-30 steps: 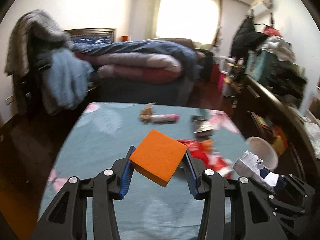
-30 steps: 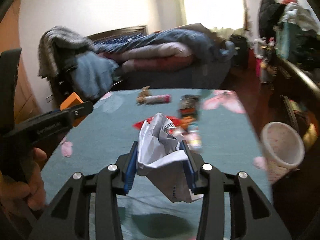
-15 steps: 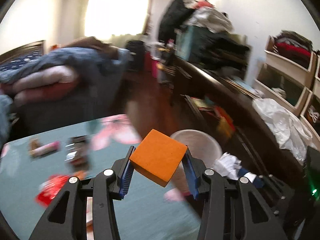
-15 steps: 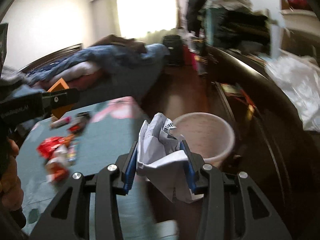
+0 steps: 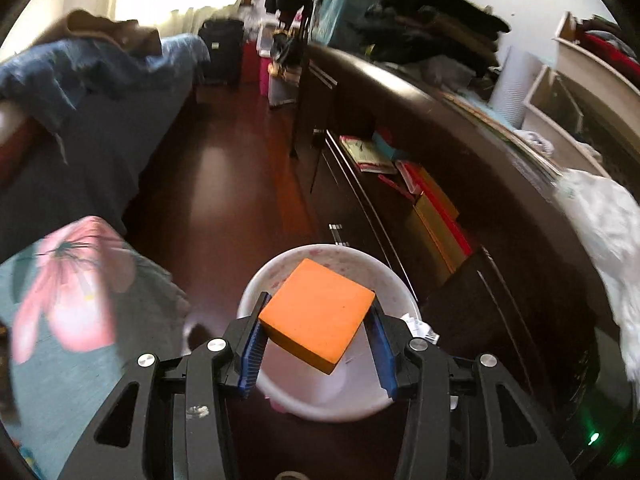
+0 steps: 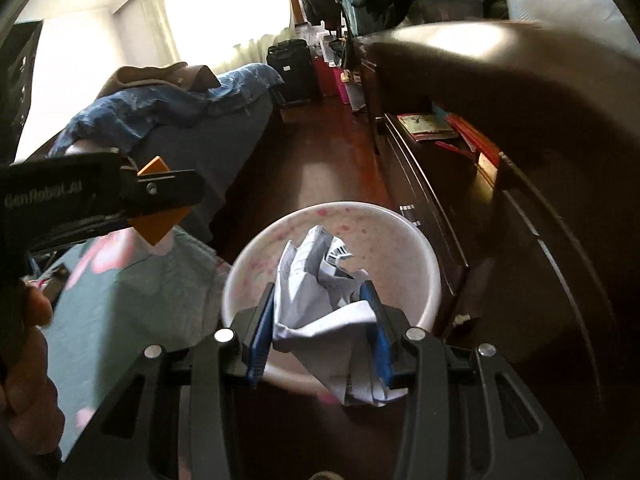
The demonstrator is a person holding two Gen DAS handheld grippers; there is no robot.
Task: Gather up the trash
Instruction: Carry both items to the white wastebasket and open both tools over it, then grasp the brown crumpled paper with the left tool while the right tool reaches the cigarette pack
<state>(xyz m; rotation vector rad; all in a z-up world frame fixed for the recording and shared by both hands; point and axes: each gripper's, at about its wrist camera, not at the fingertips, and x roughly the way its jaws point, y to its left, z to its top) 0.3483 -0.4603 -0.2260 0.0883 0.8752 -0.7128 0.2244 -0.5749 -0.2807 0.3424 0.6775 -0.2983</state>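
Observation:
My left gripper [image 5: 316,340] is shut on an orange foam block [image 5: 316,316] and holds it above a white bin with pink speckles [image 5: 384,276] on the floor. My right gripper [image 6: 322,332] is shut on a crumpled white paper [image 6: 320,300] and holds it above the same bin [image 6: 400,236]. In the right wrist view the left gripper [image 6: 104,196] with its orange block [image 6: 158,226] is at the left, over the table corner.
The table with its teal flowered cloth [image 5: 72,320] lies to the left of the bin. A dark cabinet with open shelves [image 5: 420,200] runs along the right. A bed with blue bedding [image 5: 80,80] stands at the back left, with dark wood floor [image 5: 224,184] between.
Both grippers have swung right from over the table to above the white bin, each still holding its item. The trash on the table has left the view.

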